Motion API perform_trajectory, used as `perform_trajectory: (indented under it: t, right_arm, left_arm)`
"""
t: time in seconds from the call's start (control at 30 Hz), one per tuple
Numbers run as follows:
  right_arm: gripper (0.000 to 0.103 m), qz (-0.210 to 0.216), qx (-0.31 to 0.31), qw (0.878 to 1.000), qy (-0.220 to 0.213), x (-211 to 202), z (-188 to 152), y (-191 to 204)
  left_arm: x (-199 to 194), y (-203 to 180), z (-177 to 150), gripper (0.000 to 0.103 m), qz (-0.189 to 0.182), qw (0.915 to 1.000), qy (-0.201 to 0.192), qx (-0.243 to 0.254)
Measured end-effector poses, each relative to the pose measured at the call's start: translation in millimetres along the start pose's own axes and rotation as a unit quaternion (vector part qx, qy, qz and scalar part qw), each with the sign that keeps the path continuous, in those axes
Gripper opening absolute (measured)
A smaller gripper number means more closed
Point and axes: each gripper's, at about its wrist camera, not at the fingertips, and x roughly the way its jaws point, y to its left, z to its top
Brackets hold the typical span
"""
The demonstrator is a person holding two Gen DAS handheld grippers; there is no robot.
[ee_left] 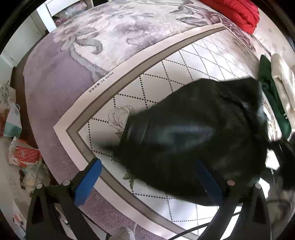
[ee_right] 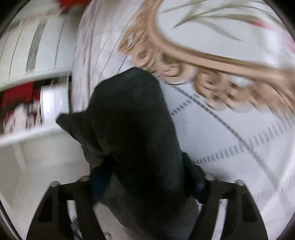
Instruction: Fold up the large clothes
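1. The step in hand looks like laying out or carrying over the black garment; it lies bunched on the white diamond-patterned mat, which is spread over the purple floral rug; no neat fold shows yet.
2. The left hand-held gripper hangs released, its blue fingers spread wide, one over the mat's grey border and one at the garment's near edge, gripping nothing.
3. The right hand-held gripper is clenched on a bunch of the same black cloth, which drapes forward over the mat; the view is smeared by motion, so finer detail is unclear.
4. The next move likely calls for the left to close on a free hem or corner, then both to spread the cloth flat.
5. Open mat lies beyond and to the left of the garment; the green garment and cream cloth crowd the right side; the red item sits well apart at the far end.
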Motion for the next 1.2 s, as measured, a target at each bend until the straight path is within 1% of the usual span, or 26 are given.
perform_trajectory:
  t: [0.03, 0.1, 0.17, 0.23, 0.3, 0.33, 0.4, 0.43, 0.47, 0.53, 0.57, 0.6, 0.63, 0.67, 0.7, 0.73, 0.77, 0.83, 0.87, 0.93, 1.0, 1.07, 1.1, 1.13, 1.17, 1.2]
  right_arm:
    - [0.065, -0.016, 0.037, 0.999, -0.028, -16.3, -20.4, -8.1]
    - [0.067, -0.03, 0.122, 0.991, -0.045, -47.1, -63.4, -32.7]
    - [0.075, -0.036, 0.191, 0.981, -0.011, -63.3, -105.7, -67.3]
    - [0.075, -0.036, 0.206, 0.978, 0.023, -73.5, -128.5, -87.3]
    - [0.075, -0.093, 0.156, 0.983, 0.016, -98.0, -138.6, -83.7]
    - [0.075, -0.131, 0.118, 0.984, 0.005, -111.8, -138.8, -75.3]
    - [0.074, -0.167, 0.065, 0.983, -0.034, -140.0, -138.6, -56.0]
    - [0.065, -0.164, 0.044, 0.984, -0.057, -152.6, -135.6, -44.3]
    - [0.05, -0.152, 0.023, 0.986, -0.069, -160.0, -130.6, -33.5]
    - [0.044, -0.115, -0.03, 0.99, -0.075, -164.8, -111.1, -7.9]
    - [0.044, -0.101, -0.053, 0.991, -0.074, -158.2, -104.8, 9.8]
    - [0.043, -0.093, -0.076, 0.991, -0.063, -149.1, -96.0, 19.5]
    - [0.034, -0.113, -0.091, 0.988, -0.057, -137.4, -86.8, 24.7]
    - [0.033, -0.123, -0.098, 0.986, -0.053, -130.2, -79.0, 22.9]
    - [0.031, -0.151, -0.1, 0.982, -0.048, -114.7, -71.5, 17.0]
    - [0.018, -0.188, -0.089, 0.977, -0.043, -96.5, -60.5, 5.0]
    - [0.015, -0.195, -0.062, 0.978, -0.035, -79.5, -48.5, -11.4]
    - [0.015, -0.198, -0.038, 0.979, -0.037, -70.1, -36.6, -22.5]
    - [0.014, -0.211, -0.048, 0.976, -0.037, -67.4, -31.8, -16.9]
    - [0.015, -0.234, -0.064, 0.97, -0.013, -63.4, -26.0, -5.7]
    - [0.015, -0.217, -0.046, 0.975, 0.007, -72.2, -21.5, -6.5]
    - [0.018, -0.177, -0.041, 0.983, 0.007, -90.0, -23.3, -4.3]
    - [0.019, -0.156, -0.041, 0.987, -0.005, -111.7, -34.2, -2.0]
    - [0.026, -0.136, -0.042, 0.99, -0.024, -129.0, -45.2, -3.3]
    - [0.052, -0.125, -0.044, 0.99, -0.043, -146.0, -61.6, -5.0]
    - [0.074, -0.135, -0.042, 0.988, -0.061, -159.2, -80.7, -10.2]
  left_arm:
    - [-1.3, -2.5, -1.3, 0.103, -0.001, 1.0, -0.001, 0.003]
    - [-0.4, -12.0, -5.5, 0.103, 0.002, 0.9998, 0.001, 0.019]
    - [4.0, -22.8, -9.5, 0.103, -0.004, 0.9996, 0.011, 0.026]
    - [7.8, -37.4, -12.5, 0.103, -0.016, 0.9991, 0.018, 0.034]
    - [11.9, -54.9, -14.3, 0.103, -0.016, 0.9983, 0.014, 0.055]
    - [14.4, -61.3, -14.4, 0.103, -0.011, 0.9979, 0.013, 0.062]
    - [22.5, -71.3, -12.0, 0.103, -0.005, 0.9973, 0.012, 0.072]
    - [28.1, -73.8, -9.2, 0.103, 0.004, 0.9972, 0.014, 0.073]
    - [32.1, -74.0, -5.5, 0.103, 0.004, 0.9974, 0.015, 0.071]
    - [41.5, -73.8, 1.3, 0.103, 0.007, 0.9975, 0.017, 0.068]
    - [45.3, -73.8, 4.1, 0.103, 0.01, 0.9974, 0.018, 0.069]
    - [50.6, -72.9, 7.0, 0.103, 0.009, 0.9974, 0.02, 0.069]
    - [54.0, -71.7, 8.3, 0.103, 0.009, 0.9973, 0.022, 0.069]
    - [57.7, -70.7, 9.1, 0.103, 0.008, 0.9972, 0.025, 0.07]
    - [61.8, -69.2, 9.9, 0.103, 0.002, 0.9971, 0.027, 0.072]
    - [63.7, -68.0, 10.3, 0.103, -0.004, 0.9971, 0.027, 0.072]
    - [65.5, -67.2, 10.6, 0.103, -0.01, 0.997, 0.027, 0.072]
    - [67.7, -66.8, 11.8, 0.103, -0.015, 0.9964, 0.027, 0.078]
    - [67.7, -66.2, 12.8, 0.103, -0.016, 0.9963, 0.026, 0.08]
    - [66.2, -63.5, 14.5, 0.103, -0.022, 0.9964, 0.03, 0.076]
    - [55.9, -55.0, 16.8, 0.103, -0.04, 0.9974, 0.027, 0.055]
    - [38.0, -42.4, 18.4, 0.103, -0.063, 0.9975, 0.015, 0.028]
    - [27.4, -34.5, 18.7, 0.103, -0.077, 0.9969, 0.006, 0.011]
    - [16.9, -26.3, 18.6, 0.103, -0.086, 0.9963, -0.004, -0.007]
    - [10.0, -19.4, 19.1, 0.103, -0.09, 0.9956, -0.012, -0.021]
    - [3.5, -11.7, 18.5, 0.103, -0.095, 0.9947, -0.019, -0.035]
